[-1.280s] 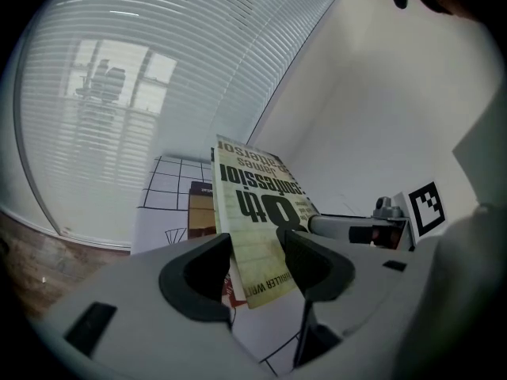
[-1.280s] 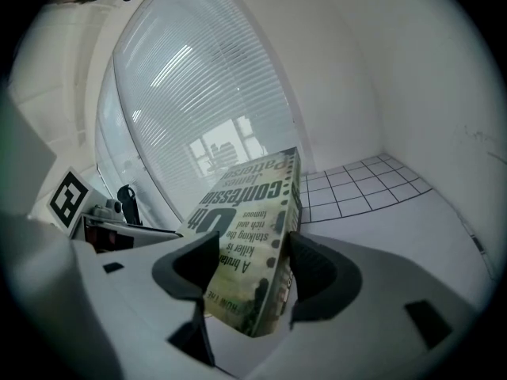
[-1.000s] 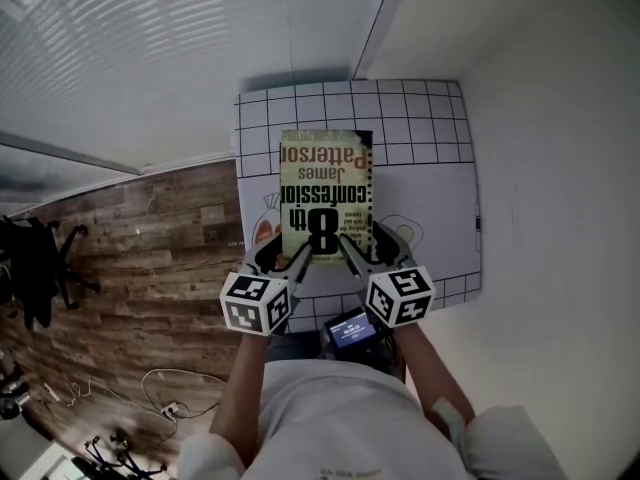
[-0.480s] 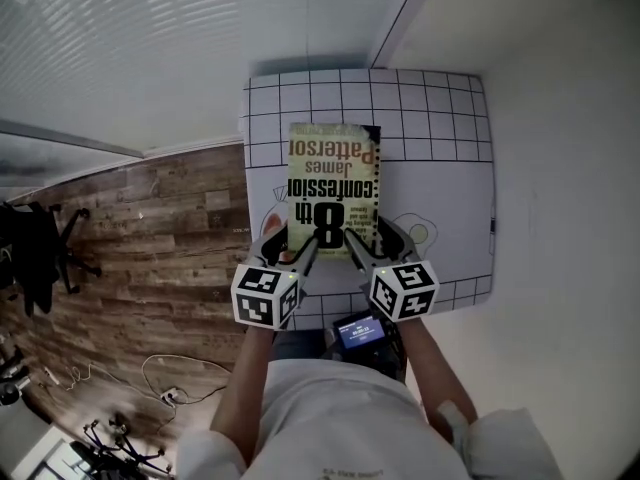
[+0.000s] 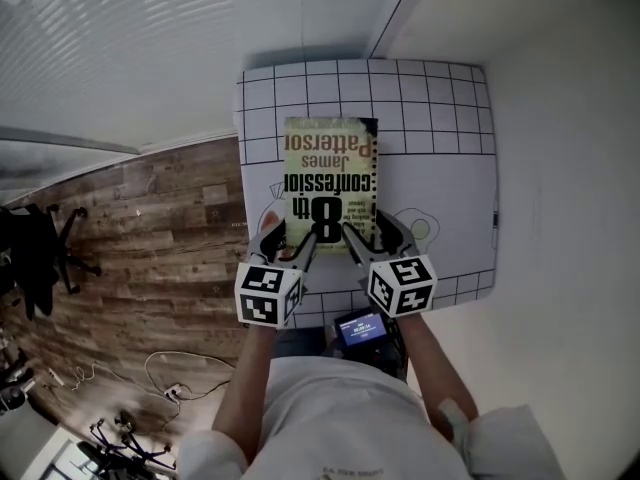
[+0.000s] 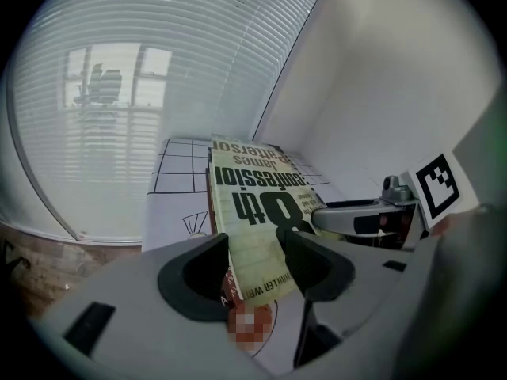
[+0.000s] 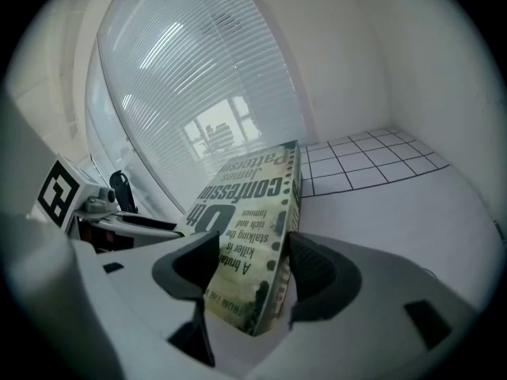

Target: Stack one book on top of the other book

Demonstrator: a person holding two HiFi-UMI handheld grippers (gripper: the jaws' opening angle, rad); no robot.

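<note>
The yellow-green paperback book [image 5: 328, 183] lies over the white grid-marked table mat [image 5: 430, 98], stretching toward 12 o'clock. The left gripper [image 5: 297, 251] has its jaws clamped on the book's 7 o'clock corner, and the right gripper [image 5: 352, 243] pinches the 5 o'clock corner. A red-covered book [image 6: 228, 290] peeks out beneath; whether the two touch is unclear. Held only at its near edge, the paperback could droop at the far end. If one gripper lets go first, it could swing and land askew.

Gridded table [image 5: 440, 188] (wood floor [image 5: 170, 228] beside)
</note>
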